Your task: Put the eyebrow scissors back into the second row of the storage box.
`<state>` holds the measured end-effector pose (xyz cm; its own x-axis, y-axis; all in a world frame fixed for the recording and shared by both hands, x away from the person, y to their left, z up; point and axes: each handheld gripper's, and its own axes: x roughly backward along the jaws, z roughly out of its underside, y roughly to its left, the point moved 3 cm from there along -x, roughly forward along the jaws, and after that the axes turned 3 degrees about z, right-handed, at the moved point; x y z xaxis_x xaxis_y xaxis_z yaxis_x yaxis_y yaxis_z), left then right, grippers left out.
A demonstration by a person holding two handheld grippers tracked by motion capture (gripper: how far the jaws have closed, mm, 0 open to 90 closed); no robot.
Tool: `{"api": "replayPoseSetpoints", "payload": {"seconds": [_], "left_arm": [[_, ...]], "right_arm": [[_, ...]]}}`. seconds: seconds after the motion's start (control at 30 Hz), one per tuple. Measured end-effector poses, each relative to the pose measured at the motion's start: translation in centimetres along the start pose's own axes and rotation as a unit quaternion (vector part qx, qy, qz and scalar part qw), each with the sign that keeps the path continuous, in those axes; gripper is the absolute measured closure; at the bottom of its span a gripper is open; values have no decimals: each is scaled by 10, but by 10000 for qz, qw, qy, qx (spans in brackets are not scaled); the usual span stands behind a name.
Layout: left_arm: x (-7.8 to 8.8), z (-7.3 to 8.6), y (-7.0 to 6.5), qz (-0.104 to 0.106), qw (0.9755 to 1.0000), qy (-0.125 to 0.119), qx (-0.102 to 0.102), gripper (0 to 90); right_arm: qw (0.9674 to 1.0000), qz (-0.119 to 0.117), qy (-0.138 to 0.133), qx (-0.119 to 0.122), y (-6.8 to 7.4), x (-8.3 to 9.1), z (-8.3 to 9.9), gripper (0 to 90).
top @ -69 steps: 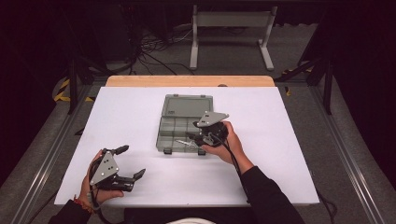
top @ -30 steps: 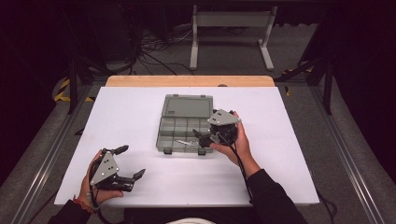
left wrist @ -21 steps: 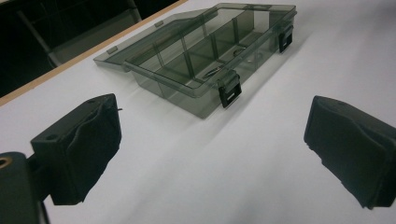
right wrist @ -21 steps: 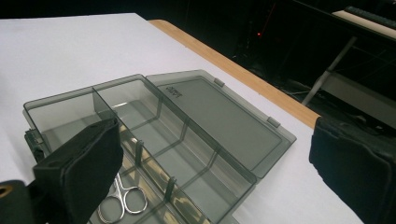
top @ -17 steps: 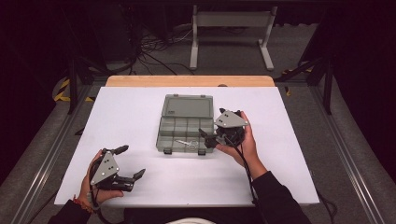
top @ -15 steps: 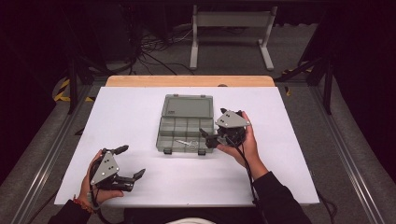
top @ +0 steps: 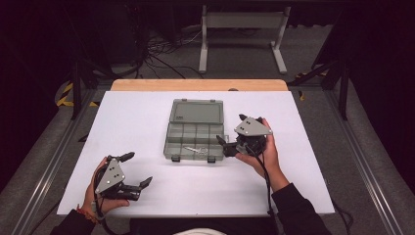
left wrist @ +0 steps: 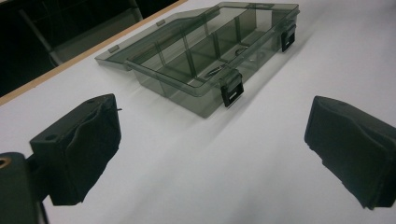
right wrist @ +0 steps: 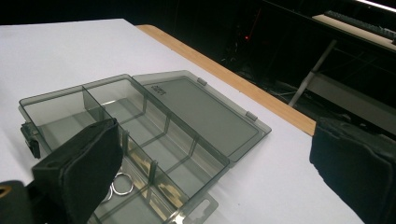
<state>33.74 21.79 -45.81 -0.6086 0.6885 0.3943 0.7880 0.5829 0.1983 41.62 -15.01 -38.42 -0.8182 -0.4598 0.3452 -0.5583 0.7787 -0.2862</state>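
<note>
A smoky clear organizer box (top: 193, 136) lies mid-table, its lid (top: 197, 111) folded flat toward the far side. A small metal key ring (top: 195, 149) rests in a front compartment. My right gripper (top: 231, 129) hovers at the box's right edge, open and holding nothing. In the right gripper view, the right gripper (right wrist: 215, 154) spreads wide over the box (right wrist: 140, 121), with the key ring (right wrist: 119, 185) beside the left jaw. At the front left of the table, my left gripper (top: 137, 169) is open and empty. The left gripper (left wrist: 212, 135) faces the box (left wrist: 210, 60) from a distance.
The white table (top: 147, 117) has a wooden strip (top: 195, 84) along its far edge. Two black latches (left wrist: 232, 88) hang on the box's front wall. Behind the table, a metal stand (top: 242, 22) and cables sit on the dark floor.
My right gripper has drawn back to the right, from over the box's front compartments to its right edge. The left gripper has stayed put.
</note>
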Motion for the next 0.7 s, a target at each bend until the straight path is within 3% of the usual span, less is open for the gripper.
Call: {"api": "replayPoseSetpoints", "payload": {"seconds": [0.5, 0.7], "left_arm": [[-1, 0, -1, -37, 10000, 35, -9, 42], [-1, 0, 0, -49, 10000, 58, -34, 38]], "right_arm": [[9998, 166, 86, -77, -10, 18, 8, 32], [9997, 232, 38, 111, -9, 24, 14, 37]]}}
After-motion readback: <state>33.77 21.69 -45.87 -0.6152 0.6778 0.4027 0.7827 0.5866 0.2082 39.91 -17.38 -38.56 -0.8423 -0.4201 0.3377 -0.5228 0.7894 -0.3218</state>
